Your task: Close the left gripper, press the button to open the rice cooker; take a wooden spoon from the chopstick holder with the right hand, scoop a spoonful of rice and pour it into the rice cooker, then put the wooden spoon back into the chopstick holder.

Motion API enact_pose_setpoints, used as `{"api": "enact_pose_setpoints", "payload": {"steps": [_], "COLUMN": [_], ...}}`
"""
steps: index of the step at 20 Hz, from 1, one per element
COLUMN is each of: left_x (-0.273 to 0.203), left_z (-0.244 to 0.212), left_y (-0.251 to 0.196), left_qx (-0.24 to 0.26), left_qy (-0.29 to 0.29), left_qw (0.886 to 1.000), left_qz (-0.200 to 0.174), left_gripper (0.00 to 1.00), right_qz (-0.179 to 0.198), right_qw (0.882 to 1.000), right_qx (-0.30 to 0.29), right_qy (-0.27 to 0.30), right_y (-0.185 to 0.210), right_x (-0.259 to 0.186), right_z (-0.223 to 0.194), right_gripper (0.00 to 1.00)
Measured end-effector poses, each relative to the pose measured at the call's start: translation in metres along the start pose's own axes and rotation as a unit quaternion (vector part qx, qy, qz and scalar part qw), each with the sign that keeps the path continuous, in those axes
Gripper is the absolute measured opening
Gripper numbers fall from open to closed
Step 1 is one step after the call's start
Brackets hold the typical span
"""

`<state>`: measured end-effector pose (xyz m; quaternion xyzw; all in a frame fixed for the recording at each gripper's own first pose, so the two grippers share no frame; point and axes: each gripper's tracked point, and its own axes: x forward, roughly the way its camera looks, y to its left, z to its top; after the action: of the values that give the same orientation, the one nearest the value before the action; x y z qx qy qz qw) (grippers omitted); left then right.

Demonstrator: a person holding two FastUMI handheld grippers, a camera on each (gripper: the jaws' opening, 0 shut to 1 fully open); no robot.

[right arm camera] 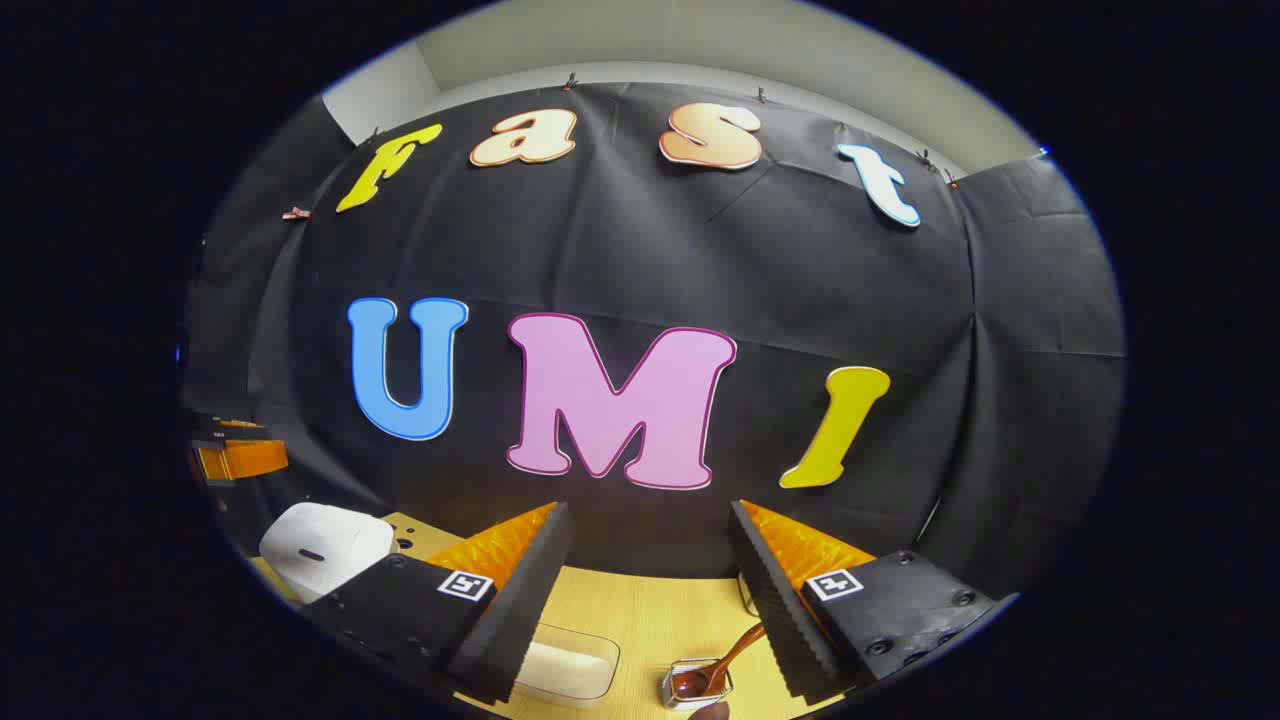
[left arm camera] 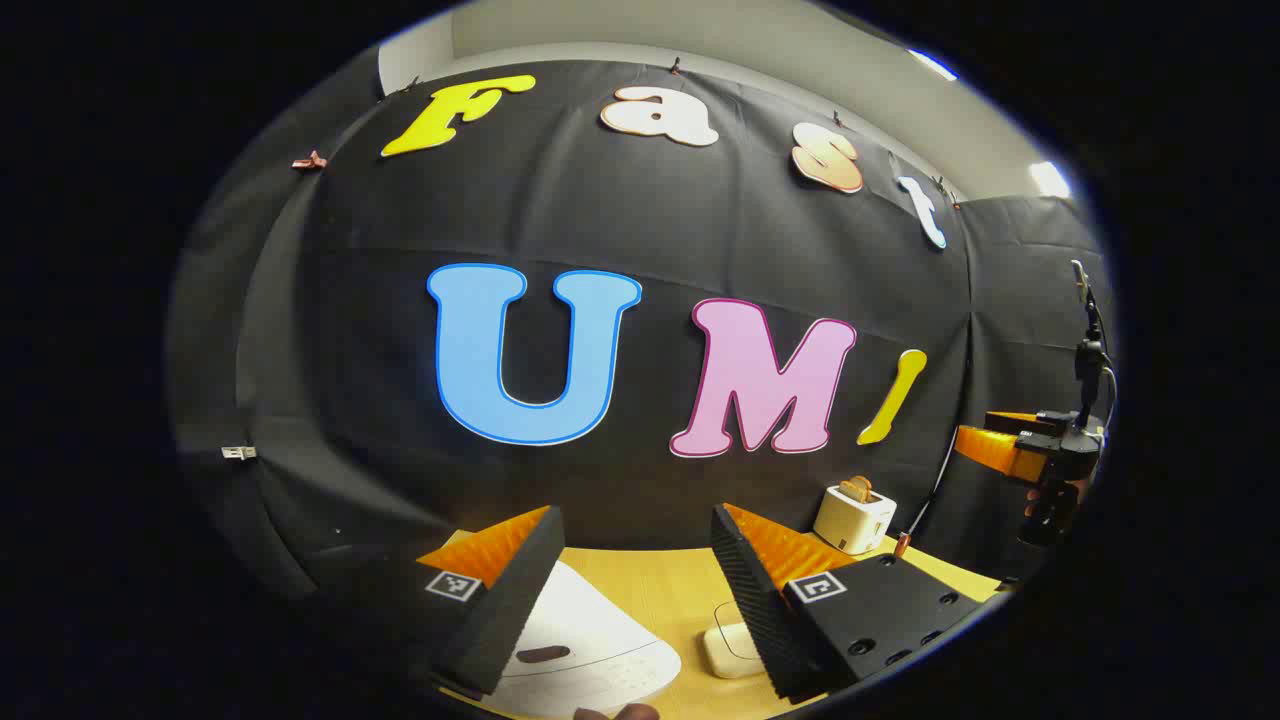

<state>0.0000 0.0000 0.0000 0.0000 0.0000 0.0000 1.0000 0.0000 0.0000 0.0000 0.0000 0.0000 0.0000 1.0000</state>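
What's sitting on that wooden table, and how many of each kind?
Rice cooker: 1
Toaster: 1
Clear box: 1
Chopstick holder: 1
Wooden spoon: 1
Total: 5

ridged claw fingers point(left arm camera: 745, 590), square tags, screwed black mounts

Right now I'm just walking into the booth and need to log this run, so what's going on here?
A person holds a gripper in each hand above a wooden table, and nothing is grasped yet. The left gripper hangs over the closed white rice cooker, jaws apart. The right gripper is open above the clear rice container and the wooden spoon in its holder. A toaster stands at the back.
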Motion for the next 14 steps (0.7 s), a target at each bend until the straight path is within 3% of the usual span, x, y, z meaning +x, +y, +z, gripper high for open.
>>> {"api": "enact_pose_setpoints", "payload": {"steps": [14], "left_x": [-0.0033], "left_z": [0.0022], "left_y": [-0.0019], "left_qx": [0.0], "left_qy": [-0.005], "left_qw": [1.0], "left_qz": [-0.005], "left_gripper": [0.95], "right_qz": [-0.001], "right_qw": [1.0], "right_qx": [0.002], "right_qy": [-0.003], "right_y": [-0.0028], "right_x": [-0.0072], "right_z": [0.002], "right_gripper": [0.97]}}
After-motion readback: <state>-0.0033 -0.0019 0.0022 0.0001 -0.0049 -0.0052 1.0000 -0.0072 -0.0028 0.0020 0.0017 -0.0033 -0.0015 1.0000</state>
